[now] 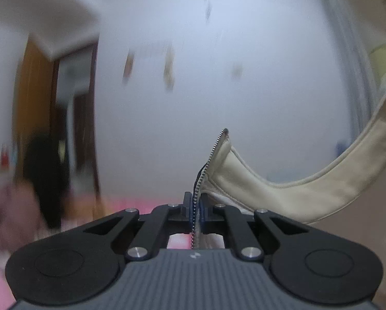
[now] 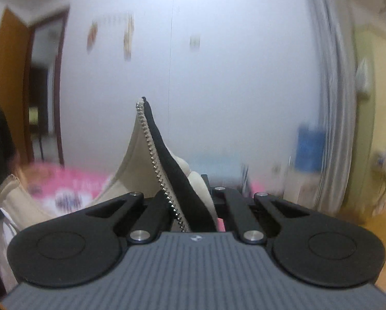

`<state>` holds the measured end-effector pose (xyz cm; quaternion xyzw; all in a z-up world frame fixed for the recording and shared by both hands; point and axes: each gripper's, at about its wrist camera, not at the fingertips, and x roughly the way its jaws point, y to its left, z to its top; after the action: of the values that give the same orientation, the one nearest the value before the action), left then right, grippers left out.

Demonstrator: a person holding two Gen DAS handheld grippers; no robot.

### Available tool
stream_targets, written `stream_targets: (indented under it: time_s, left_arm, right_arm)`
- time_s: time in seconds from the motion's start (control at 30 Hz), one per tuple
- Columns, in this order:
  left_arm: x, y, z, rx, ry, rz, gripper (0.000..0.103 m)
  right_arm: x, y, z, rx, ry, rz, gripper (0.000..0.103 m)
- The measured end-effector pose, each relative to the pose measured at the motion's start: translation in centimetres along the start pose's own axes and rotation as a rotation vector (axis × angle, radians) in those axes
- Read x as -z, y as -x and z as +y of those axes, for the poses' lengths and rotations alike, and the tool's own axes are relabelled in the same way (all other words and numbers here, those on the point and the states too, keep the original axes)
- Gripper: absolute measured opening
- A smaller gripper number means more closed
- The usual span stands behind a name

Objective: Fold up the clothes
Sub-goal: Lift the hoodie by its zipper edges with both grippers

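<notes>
Item: cream jacket (image 1: 322, 188) with metal zipper (image 1: 213, 149), lifted clear of pink bedspread (image 2: 71, 180).

Location: in left view, collar band sweeping from lower centre up to right edge of frame; in right view, zipper edge (image 2: 156, 165) with black lining standing up at centre, more cream cloth at lower left.

Step in hand, as judged: garment raised by its two front edges, ready for spreading flat before first fold. Best done with both ends kept level and drawn apart until collar band hangs taut, then lowered evenly onto bedspread, zipper edges parallel, no twist in cloth. Slack in band at present suggests more spread needed.

Left gripper (image 1: 197, 214): jaws pressed together, pinching zipper edge at lower centre of frame; teeth running up out of the pinch.

Right gripper (image 2: 190, 206): jaws pressed together on opposite zipper edge, lining and cream cloth bunched between; pads themselves hidden by fabric.

Background: white wall, wooden door at upper left, blurred.
</notes>
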<state>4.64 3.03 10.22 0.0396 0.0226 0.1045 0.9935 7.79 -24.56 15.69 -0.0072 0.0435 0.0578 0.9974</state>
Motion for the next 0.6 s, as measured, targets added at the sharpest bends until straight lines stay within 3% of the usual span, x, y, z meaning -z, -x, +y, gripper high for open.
stream_targets:
  time_s: [0.1,0.3,0.6]
  left_arm:
    - [-4.8,3.1,0.8,0.042,-0.021,-0.151,0.006]
    - [-11.6,8.4,2.0,0.102,-0.034,-0.351,0.006]
    - [-18.9,15.7,3.8,0.175,-0.013,-0.545,0.006]
  right_arm:
    - [-4.1,4.9,0.2,0.012,0.032,-0.137,0.0]
    - [-9.8,13.4,0.7,0.024,0.09,-0.355,0.0]
    - [-14.5,23.2,-1.1,-0.023,0.016,-0.567,0.0]
